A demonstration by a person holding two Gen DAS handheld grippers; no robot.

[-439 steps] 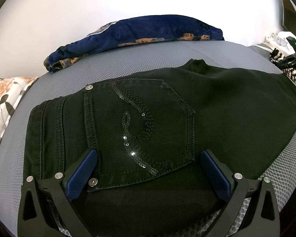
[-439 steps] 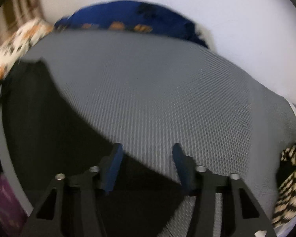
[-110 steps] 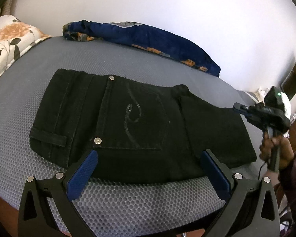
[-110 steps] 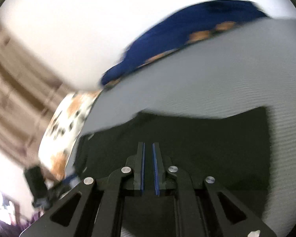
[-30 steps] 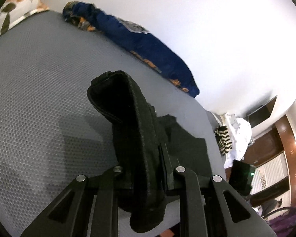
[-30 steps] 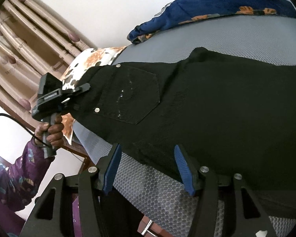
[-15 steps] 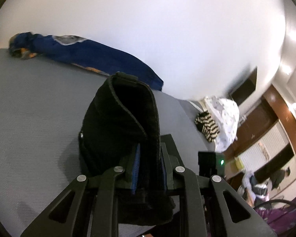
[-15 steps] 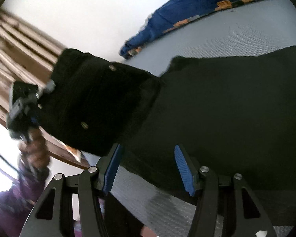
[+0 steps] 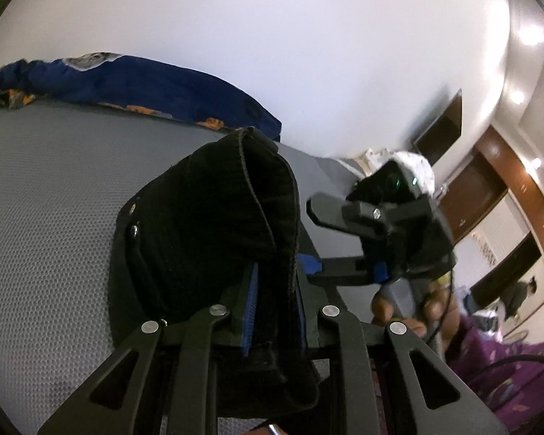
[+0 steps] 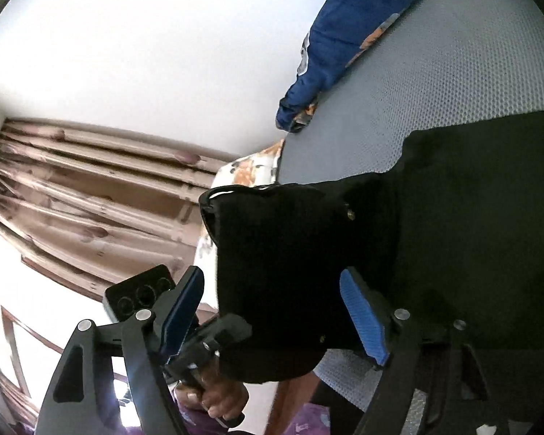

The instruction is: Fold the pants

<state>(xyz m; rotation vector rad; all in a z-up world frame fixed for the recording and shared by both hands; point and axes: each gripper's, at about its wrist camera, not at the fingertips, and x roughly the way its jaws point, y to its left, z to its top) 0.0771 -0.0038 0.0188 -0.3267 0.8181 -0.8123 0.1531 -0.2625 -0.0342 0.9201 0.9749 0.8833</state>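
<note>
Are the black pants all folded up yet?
Not quite. The black denim pants already lie doubled on the grey mesh mattress. The left gripper is clamped on the waistband end, lifted for another fold. The right gripper is open. That end isn't laid down yet.

pants (image 9: 214, 239) on bed (image 9: 54, 217), blanket (image 9: 134, 87) behind
</note>
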